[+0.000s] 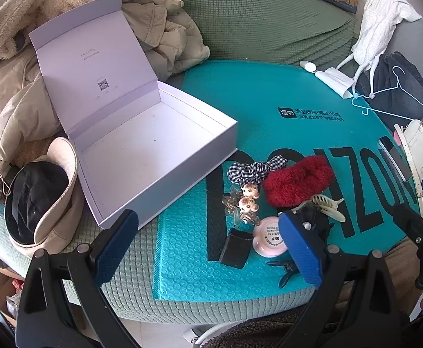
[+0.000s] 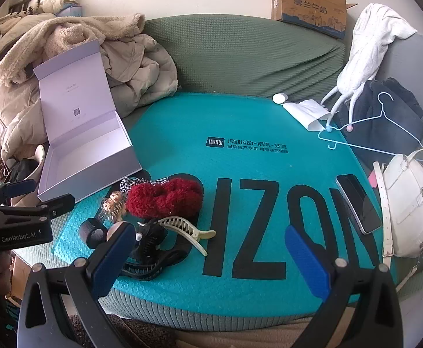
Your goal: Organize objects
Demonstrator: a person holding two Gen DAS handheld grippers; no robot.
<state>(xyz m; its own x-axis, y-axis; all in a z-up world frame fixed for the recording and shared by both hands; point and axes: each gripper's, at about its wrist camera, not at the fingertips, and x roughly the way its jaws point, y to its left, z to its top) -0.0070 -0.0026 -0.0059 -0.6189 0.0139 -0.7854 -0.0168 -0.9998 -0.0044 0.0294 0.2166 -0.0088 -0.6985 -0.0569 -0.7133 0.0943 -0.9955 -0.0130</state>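
Hair accessories lay beside an open box on a teal mailer.
Left wrist view: the left hand-held gripper (image 1: pixel 208 243) hung spread wide, empty, near the red scrunchie (image 1: pixel 297 184) and white box (image 1: pixel 153 145). Right wrist view: the right hand-held gripper (image 2: pixel 208 256) gaped empty near the cream claw clip (image 2: pixel 186 229).

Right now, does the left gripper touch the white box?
Apart. In the left wrist view the left gripper, open, hovers clear of the white box.
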